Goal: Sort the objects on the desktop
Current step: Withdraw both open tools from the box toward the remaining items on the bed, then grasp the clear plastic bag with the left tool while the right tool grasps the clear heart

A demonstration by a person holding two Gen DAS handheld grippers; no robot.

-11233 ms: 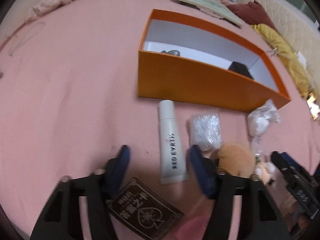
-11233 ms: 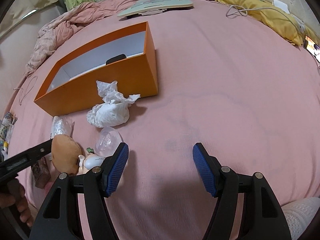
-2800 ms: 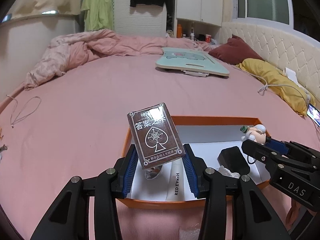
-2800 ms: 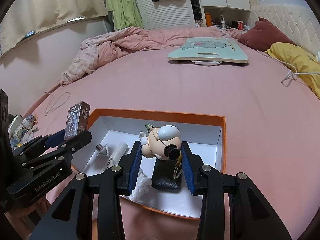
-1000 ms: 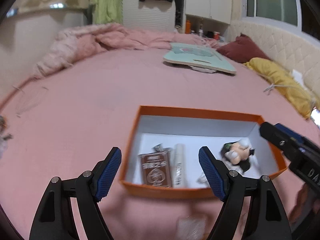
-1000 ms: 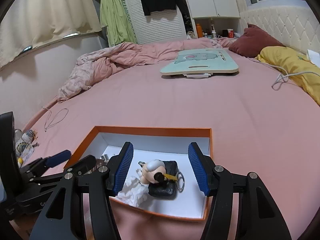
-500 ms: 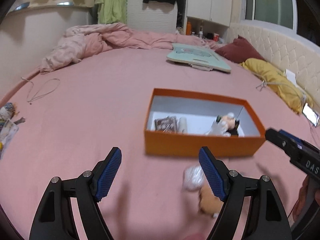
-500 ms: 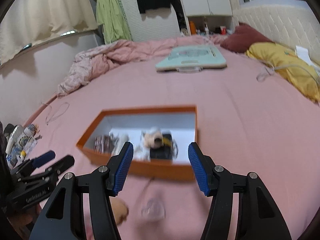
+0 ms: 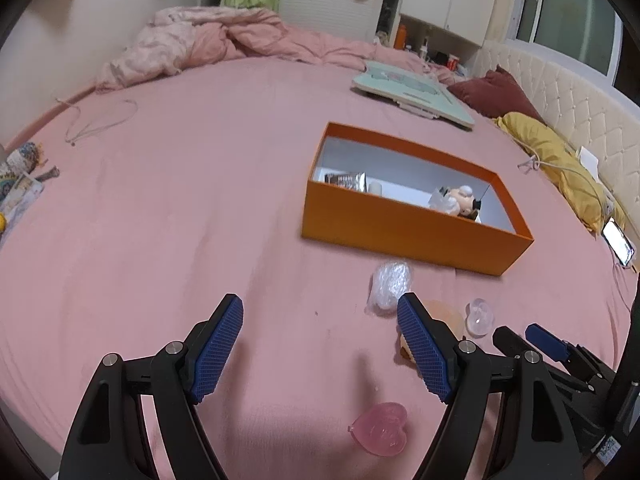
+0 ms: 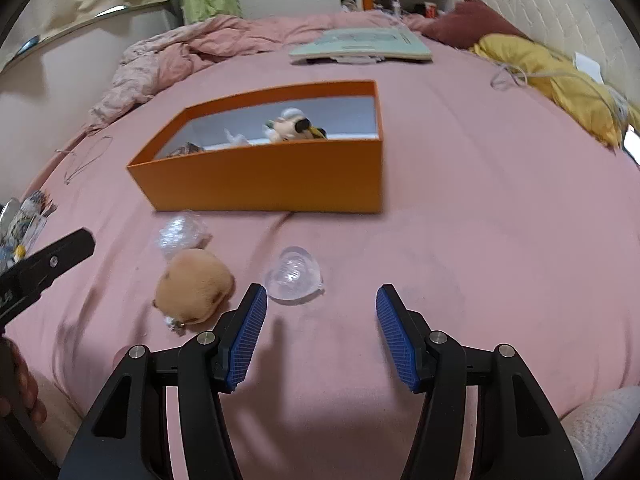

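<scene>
An orange box (image 9: 408, 226) (image 10: 264, 176) stands on the pink bed, holding a card pack (image 9: 347, 180), a white tube (image 9: 375, 188) and a small doll (image 9: 460, 199) (image 10: 294, 125). In front of it lie a crinkled plastic packet (image 9: 390, 285) (image 10: 178, 232), a tan plush (image 10: 194, 286), partly hidden behind my left finger (image 9: 422, 350), a clear heart case (image 9: 479, 317) (image 10: 294, 274) and a pink heart case (image 9: 380, 428). My left gripper (image 9: 320, 352) hangs open and empty over bare sheet. My right gripper (image 10: 320, 340) is open too, with the clear heart just beyond its left pad.
A mint lap tray (image 9: 412, 90) (image 10: 360, 46), a maroon pillow (image 9: 490, 94) and a yellow pillow (image 10: 548, 76) lie far behind the box. A rumpled pink duvet (image 9: 216, 38) fills the far left. A lit phone (image 9: 618, 242) is at the right edge.
Both grippers, empty throughout, have pulled back from over the box and dipped toward the sheet. The loose items in front of the box have come into view.
</scene>
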